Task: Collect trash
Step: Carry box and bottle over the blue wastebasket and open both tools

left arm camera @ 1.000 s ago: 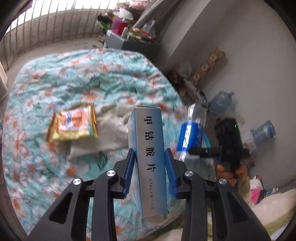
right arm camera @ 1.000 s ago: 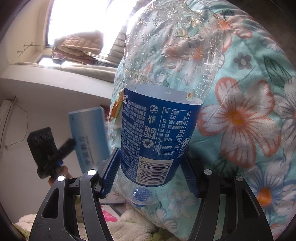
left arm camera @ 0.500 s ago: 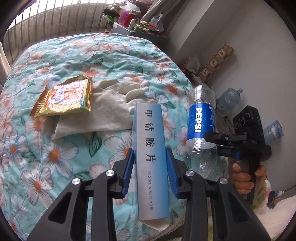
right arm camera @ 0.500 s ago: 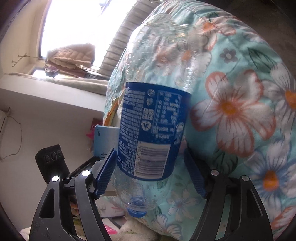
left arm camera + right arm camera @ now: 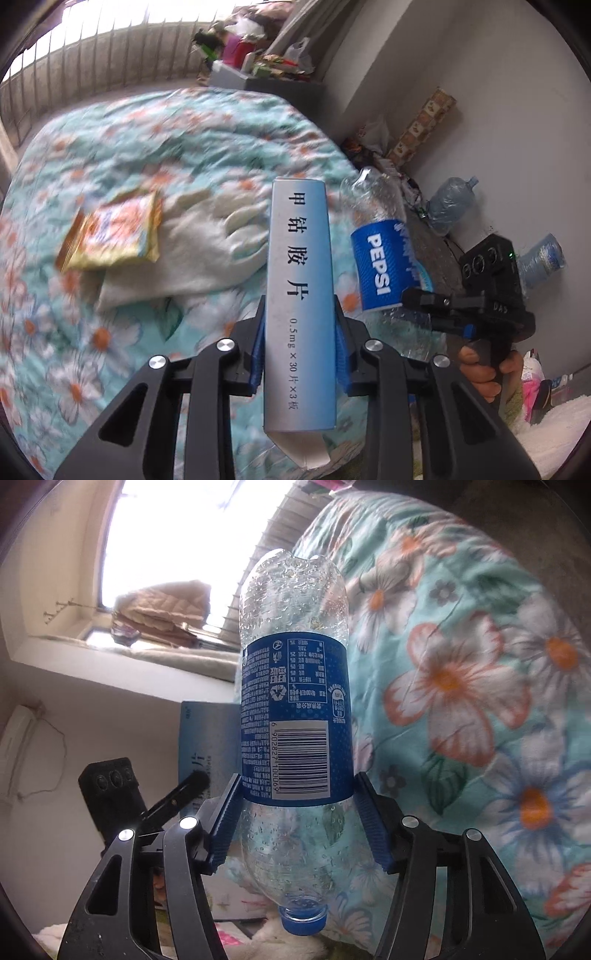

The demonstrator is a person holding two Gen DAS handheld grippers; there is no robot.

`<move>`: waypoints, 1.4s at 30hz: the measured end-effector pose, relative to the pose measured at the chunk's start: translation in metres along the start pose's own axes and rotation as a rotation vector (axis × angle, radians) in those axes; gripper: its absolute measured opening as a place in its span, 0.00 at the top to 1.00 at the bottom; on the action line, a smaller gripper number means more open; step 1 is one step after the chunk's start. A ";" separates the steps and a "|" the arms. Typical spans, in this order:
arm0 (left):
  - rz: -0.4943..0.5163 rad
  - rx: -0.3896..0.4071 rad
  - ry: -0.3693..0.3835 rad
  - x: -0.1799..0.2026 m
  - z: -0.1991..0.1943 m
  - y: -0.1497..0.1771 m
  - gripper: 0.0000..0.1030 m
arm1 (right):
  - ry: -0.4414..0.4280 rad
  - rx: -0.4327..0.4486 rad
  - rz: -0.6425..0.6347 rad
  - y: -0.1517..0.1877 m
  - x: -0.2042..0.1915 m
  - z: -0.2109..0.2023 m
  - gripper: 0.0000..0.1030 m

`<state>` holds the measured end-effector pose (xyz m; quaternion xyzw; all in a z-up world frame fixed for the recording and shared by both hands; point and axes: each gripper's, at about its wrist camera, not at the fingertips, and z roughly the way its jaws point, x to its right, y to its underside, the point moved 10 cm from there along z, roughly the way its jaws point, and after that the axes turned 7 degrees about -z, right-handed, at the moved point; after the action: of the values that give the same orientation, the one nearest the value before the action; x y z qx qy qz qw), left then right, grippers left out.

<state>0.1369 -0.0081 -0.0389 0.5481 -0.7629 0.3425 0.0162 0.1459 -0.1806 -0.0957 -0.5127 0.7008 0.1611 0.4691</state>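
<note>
Floral bedspread [image 5: 122, 332] has a snack wrapper [image 5: 114, 232] at 10 o'clock, lying on a white cloth [image 5: 207, 254]. Left gripper [image 5: 299, 354] is clamped on the medicine box [image 5: 300, 295]; right gripper [image 5: 299, 819] squeezes the Pepsi bottle [image 5: 295, 716] at its label. I'd carry both level, no extra squeeze, since that bottle looks easy to crush.

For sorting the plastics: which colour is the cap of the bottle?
Blue. The cap of the bottle shows best in the right wrist view, pointing toward the camera.
</note>
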 end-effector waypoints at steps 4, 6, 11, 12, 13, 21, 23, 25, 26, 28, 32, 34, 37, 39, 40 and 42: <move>0.070 0.001 0.081 0.053 0.016 -0.025 0.71 | -0.023 0.096 0.042 -0.013 0.021 -0.044 0.45; 0.124 0.000 0.109 0.083 0.029 -0.036 0.71 | -0.020 0.165 0.056 -0.019 0.032 -0.073 0.45; 0.235 -0.090 0.184 0.179 0.087 -0.055 0.71 | 0.054 0.387 0.132 -0.037 0.085 -0.171 0.45; 0.249 -0.114 0.195 0.195 0.100 -0.055 0.71 | 0.075 0.426 0.158 -0.036 0.100 -0.190 0.45; 0.270 -0.155 0.203 0.218 0.120 -0.053 0.71 | 0.094 0.461 0.185 -0.037 0.115 -0.208 0.45; 0.446 -0.466 0.117 0.319 0.292 -0.009 0.70 | 0.289 0.558 0.489 -0.002 0.258 -0.278 0.45; 0.458 -0.544 0.087 0.328 0.337 0.003 0.70 | 0.347 0.547 0.546 0.007 0.289 -0.283 0.45; 0.485 -0.604 0.071 0.339 0.377 0.013 0.69 | 0.392 0.528 0.576 0.016 0.311 -0.287 0.45; 0.498 -0.630 0.070 0.344 0.392 0.018 0.69 | 0.406 0.519 0.601 0.016 0.324 -0.290 0.45; 0.533 -0.679 0.068 0.354 0.429 0.025 0.68 | 0.432 0.505 0.619 0.004 0.338 -0.286 0.44; 0.542 -0.630 0.001 0.365 0.482 0.017 0.48 | 0.486 0.443 0.656 -0.007 0.397 -0.294 0.42; 0.498 -0.616 0.023 0.367 0.489 0.012 0.45 | 0.543 0.421 0.688 -0.005 0.426 -0.296 0.41; 0.433 -0.613 0.050 0.365 0.478 0.006 0.45 | 0.530 0.489 0.766 0.004 0.451 -0.304 0.41; 0.452 -0.571 0.084 0.372 0.462 -0.004 0.45 | 0.555 0.516 0.802 0.016 0.455 -0.309 0.41; 0.467 -0.544 0.081 0.371 0.454 -0.009 0.45 | 0.563 0.535 0.808 0.022 0.454 -0.312 0.41; 0.486 -0.489 0.090 0.373 0.431 -0.022 0.44 | 0.576 0.565 0.812 0.032 0.442 -0.314 0.41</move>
<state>0.1586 -0.5523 -0.2083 0.3147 -0.9291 0.1675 0.0988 -0.0518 -0.6394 -0.3081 -0.0802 0.9571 -0.0113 0.2784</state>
